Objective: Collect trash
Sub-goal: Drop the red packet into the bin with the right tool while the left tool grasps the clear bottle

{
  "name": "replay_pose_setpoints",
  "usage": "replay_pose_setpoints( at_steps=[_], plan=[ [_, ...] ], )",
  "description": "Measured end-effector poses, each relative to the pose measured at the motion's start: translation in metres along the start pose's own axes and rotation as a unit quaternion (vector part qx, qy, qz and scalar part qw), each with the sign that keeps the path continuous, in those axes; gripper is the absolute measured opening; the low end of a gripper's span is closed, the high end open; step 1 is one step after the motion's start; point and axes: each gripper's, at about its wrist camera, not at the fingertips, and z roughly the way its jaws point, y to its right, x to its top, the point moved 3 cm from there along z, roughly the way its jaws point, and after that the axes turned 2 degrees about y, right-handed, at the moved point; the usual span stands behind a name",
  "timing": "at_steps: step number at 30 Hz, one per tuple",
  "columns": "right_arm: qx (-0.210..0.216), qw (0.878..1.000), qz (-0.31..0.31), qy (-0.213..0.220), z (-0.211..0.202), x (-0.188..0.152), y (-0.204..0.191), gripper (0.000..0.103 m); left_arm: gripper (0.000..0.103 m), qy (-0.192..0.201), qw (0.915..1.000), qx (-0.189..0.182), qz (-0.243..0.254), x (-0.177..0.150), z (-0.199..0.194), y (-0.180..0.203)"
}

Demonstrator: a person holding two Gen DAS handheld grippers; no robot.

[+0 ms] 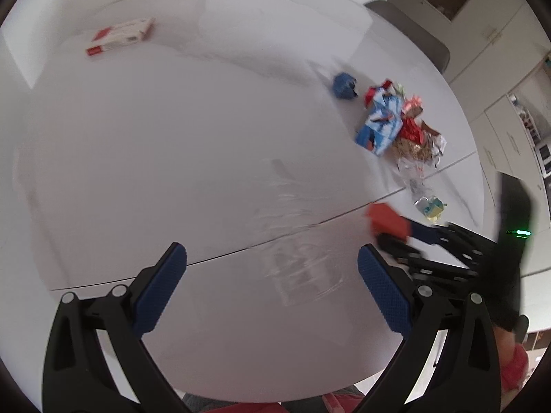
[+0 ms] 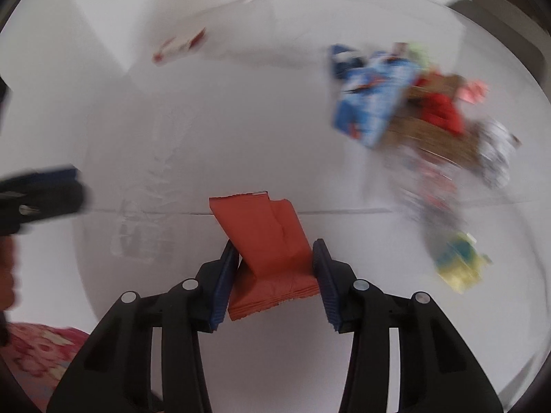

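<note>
1. My right gripper point(image 2: 275, 268) is clamped on an orange wrapper point(image 2: 267, 241), its long axis running fwd and up out of the jaws, above the bench point(image 2: 241, 120).
2. Trash pile point(image 2: 406, 110) lies fwd-right of that gripper, well apart; right arm is nearer.
3. Left gripper point(image 1: 272, 285) is spread wide, nothing in it, low over the bench.
4. Clear film point(image 1: 296, 268) lies just ahead of it, prob. plastic; blur.

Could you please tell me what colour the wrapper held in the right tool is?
The wrapper is plain orange-red, seen best in the right wrist view.
</note>
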Motion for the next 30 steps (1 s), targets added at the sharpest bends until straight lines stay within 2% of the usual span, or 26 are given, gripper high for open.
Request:
replay_pose_setpoints(
  at_steps=[3, 9, 10, 12, 16, 21, 23, 26, 27, 28, 30],
  plan=[
    [-0.011, 0.999, 0.032, 0.024, -0.040, -0.019, 0.023, 0.045, 0.095, -0.025, 0.9996, 0.006, -0.010, 0.004, 0.025, 0.010],
    [-0.068, 0.991, 0.100, 0.049, -0.111, -0.071, 0.083, 0.045, 0.094, -0.073, 0.9950, 0.059, -0.035, 0.011, 0.073, 0.019],
    [-0.077, 0.989, 0.113, 0.051, -0.120, -0.078, 0.092, 0.045, 0.091, -0.076, 0.9943, 0.061, -0.044, 0.011, 0.076, 0.019],
    [-0.102, 0.983, 0.144, 0.057, -0.144, -0.104, 0.116, 0.045, 0.070, -0.085, 0.9919, 0.065, -0.068, 0.009, 0.083, 0.016],
    [-0.131, 0.966, 0.211, 0.069, -0.170, -0.143, 0.155, 0.045, 0.065, -0.088, 0.9905, 0.062, -0.085, 0.007, 0.086, 0.015],
    [-0.169, 0.943, 0.280, 0.062, -0.176, -0.190, 0.205, 0.046, 0.062, -0.074, 0.9939, 0.071, -0.039, 0.003, 0.073, 0.038],
    [-0.177, 0.936, 0.302, 0.047, -0.164, -0.212, 0.226, 0.046, 0.062, -0.068, 0.9958, 0.061, -0.011, -0.001, 0.064, 0.057],
    [-0.185, 0.923, 0.337, 0.015, -0.131, -0.249, 0.262, 0.047, 0.062, -0.052, 0.9967, 0.038, 0.049, -0.008, 0.046, 0.105],
    [-0.185, 0.917, 0.354, 0.003, -0.116, -0.263, 0.277, 0.049, 0.062, -0.049, 0.9964, 0.031, 0.062, -0.010, 0.042, 0.118],
    [-0.177, 0.912, 0.369, -0.005, -0.104, -0.275, 0.289, 0.062, 0.062, -0.045, 0.9955, 0.022, 0.080, -0.013, 0.035, 0.134],
    [-0.178, 0.903, 0.390, -0.020, -0.089, -0.292, 0.306, 0.076, 0.062, -0.038, 0.9919, 0.004, 0.121, -0.017, 0.025, 0.173]
  ],
)
